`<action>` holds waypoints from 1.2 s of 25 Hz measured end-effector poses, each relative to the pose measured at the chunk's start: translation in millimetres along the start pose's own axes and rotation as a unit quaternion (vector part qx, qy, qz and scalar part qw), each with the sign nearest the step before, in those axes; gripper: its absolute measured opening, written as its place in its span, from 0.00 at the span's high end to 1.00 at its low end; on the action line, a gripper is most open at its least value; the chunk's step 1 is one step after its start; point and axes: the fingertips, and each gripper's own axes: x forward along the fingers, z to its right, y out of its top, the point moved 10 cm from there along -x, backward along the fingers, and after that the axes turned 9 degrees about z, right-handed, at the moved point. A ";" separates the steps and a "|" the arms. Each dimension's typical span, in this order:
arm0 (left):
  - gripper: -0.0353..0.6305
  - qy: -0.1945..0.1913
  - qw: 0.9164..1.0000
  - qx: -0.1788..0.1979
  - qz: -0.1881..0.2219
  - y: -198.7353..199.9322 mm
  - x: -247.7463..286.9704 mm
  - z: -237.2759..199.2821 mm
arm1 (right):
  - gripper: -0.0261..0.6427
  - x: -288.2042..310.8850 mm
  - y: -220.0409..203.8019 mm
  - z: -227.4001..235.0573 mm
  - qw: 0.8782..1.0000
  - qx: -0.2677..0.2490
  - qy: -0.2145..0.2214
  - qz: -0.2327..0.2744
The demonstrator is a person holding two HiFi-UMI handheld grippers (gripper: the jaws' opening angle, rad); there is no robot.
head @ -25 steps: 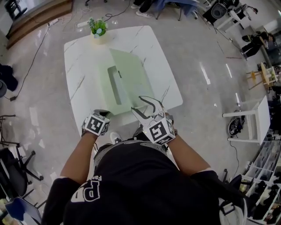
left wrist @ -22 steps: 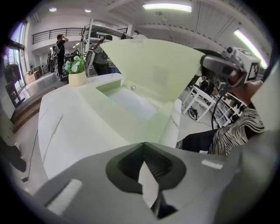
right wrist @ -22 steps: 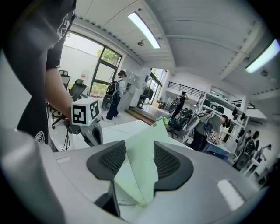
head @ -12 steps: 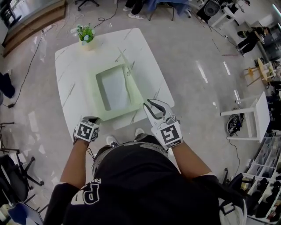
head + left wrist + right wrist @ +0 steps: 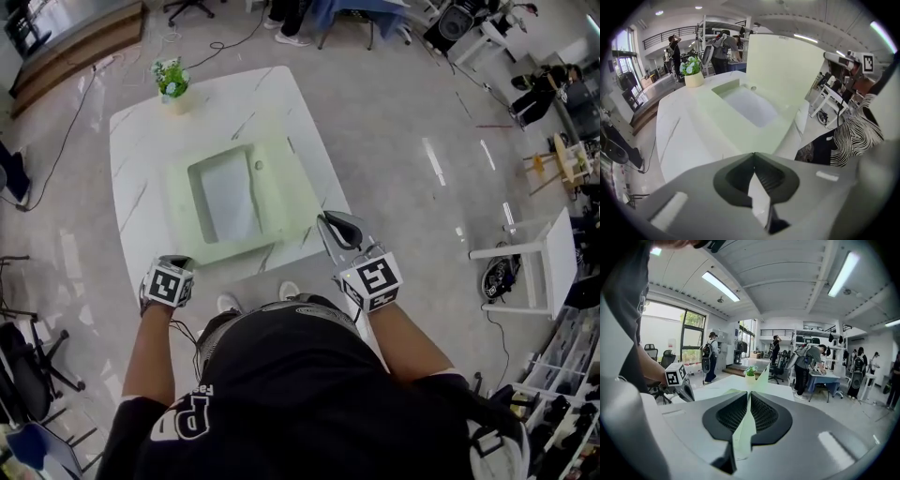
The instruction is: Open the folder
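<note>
A pale green folder lies on the white marble table, its see-through pocket facing up. The folder's cover stands raised along the right side. My right gripper is at the cover's outer edge. Its jaws are closing, and in the right gripper view the thin green sheet runs between them. My left gripper sits at the folder's near left corner by the table's front edge. In the left gripper view its tips meet where that corner ends.
A small potted plant stands at the table's far left corner. A white side table is on the floor to the right, and a chair to the left. Cables cross the floor beyond the table. People work at desks further off.
The cover has swung from half raised over towards the right. My right gripper moved right with it, and its wide jaws closed. My left gripper stayed at the folder's near corner.
</note>
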 end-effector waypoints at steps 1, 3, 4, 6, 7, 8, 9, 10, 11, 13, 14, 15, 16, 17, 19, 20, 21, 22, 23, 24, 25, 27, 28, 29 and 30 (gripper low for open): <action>0.86 0.007 1.000 0.002 -0.002 0.3 0.0 1.3 | 0.93 -2.3 -2.4 7.6 1.000 0.014 -0.003 -0.001; 0.86 0.022 1.000 0.004 -0.003 0.6 -0.1 3.6 | 0.93 -6.8 -7.8 22.3 0.999 0.039 -0.009 -0.003; 0.86 0.029 1.000 0.004 -0.002 0.8 0.0 4.7 | 0.93 -9.0 -11.0 29.6 0.999 0.052 -0.012 -0.004; 0.86 0.040 0.999 0.001 0.003 1.0 1.0 7.3 | 0.93 -13.3 -18.7 44.1 0.997 0.079 -0.021 -0.008; 0.86 0.043 0.999 -0.003 0.007 1.3 0.9 9.8 | 0.93 -15.6 -22.9 51.3 0.995 0.094 -0.027 -0.011; 0.86 0.045 0.999 -0.008 0.012 1.7 0.0 13.1 | 0.93 -18.0 -27.2 58.5 0.993 0.109 -0.033 -0.013; 0.86 0.048 0.999 -0.013 0.019 1.9 -1.0 15.7 | 0.93 -20.2 -31.8 65.5 0.991 0.126 -0.039 -0.015; 0.86 0.052 0.998 -0.015 0.025 1.5 -1.5 17.2 | 0.93 -22.3 -36.8 72.5 0.988 0.146 -0.046 -0.016; 0.86 0.058 0.998 -0.017 0.030 0.5 -1.6 17.9 | 0.94 -24.5 -42.4 79.7 0.984 0.167 -0.053 -0.016; 0.86 0.067 0.997 -0.024 0.036 -0.9 -1.4 19.1 | 0.94 -29.3 -55.5 94.1 0.975 0.212 -0.068 -0.017; 0.86 0.070 0.996 -0.029 0.039 -1.4 -1.5 19.5 | 0.94 -31.8 -63.0 101.3 0.969 0.235 -0.076 -0.019; 0.86 0.074 0.996 -0.035 0.040 -2.0 -2.0 19.7 | 0.95 -34.4 -71.1 108.5 0.962 0.258 -0.085 -0.020; 0.86 0.078 0.995 -0.041 0.041 -2.8 -2.8 19.8 | 0.95 -37.3 -80.0 115.5 0.955 0.279 -0.095 -0.023; 0.86 0.082 0.995 -0.046 0.041 -3.3 -3.6 20.2 | 0.95 -40.1 -89.9 122.5 0.948 0.298 -0.105 -0.029; 0.86 0.088 0.994 -0.053 0.043 -4.5 -3.8 20.9 | 0.95 -45.0 -112.6 135.8 0.935 0.330 -0.125 -0.042; 0.86 0.092 0.993 -0.053 0.046 -5.6 -2.9 20.5 | 0.95 -46.5 -123.9 141.6 0.928 0.344 -0.133 -0.048; 0.86 0.096 0.993 -0.055 0.050 -6.6 -1.7 20.2 | 0.95 -47.0 -133.4 146.2 0.923 0.356 -0.138 -0.052; 0.86 0.099 0.992 -0.061 0.054 -6.7 -1.7 21.2 | 0.95 -46.5 -140.6 149.6 0.918 0.367 -0.141 -0.054; 0.86 0.102 0.990 -0.072 0.059 -6.1 -2.8 23.4 | 0.95 -45.7 -146.4 152.4 0.913 0.377 -0.145 -0.057; 0.86 0.105 0.989 -0.083 0.064 -5.9 -3.8 25.4 | 0.95 -44.9 -151.9 155.3 0.909 0.386 -0.148 -0.061; 0.86 0.109 0.987 -0.093 0.067 -6.2 -4.1 26.4 | 0.95 -44.3 -157.3 158.3 0.904 0.393 -0.152 -0.066; 0.86 0.116 0.986 -0.101 0.068 -6.4 -3.7 26.8 | 0.95 -42.7 -167.5 164.2 0.898 0.405 -0.156 -0.077; 0.86 0.119 0.985 -0.102 0.067 -5.9 -3.8 26.8 | 0.95 -41.8 -172.3 166.8 0.895 0.409 -0.157 -0.081; 0.86 0.122 0.985 -0.102 0.067 -5.3 -3.9 26.9 | 0.95 -41.1 -177.0 169.1 0.892 0.414 -0.157 -0.084; 0.86 0.125 0.984 -0.103 0.068 -5.0 -3.8 26.8 | 0.95 -40.8 -181.7 171.1 0.889 0.421 -0.158 -0.087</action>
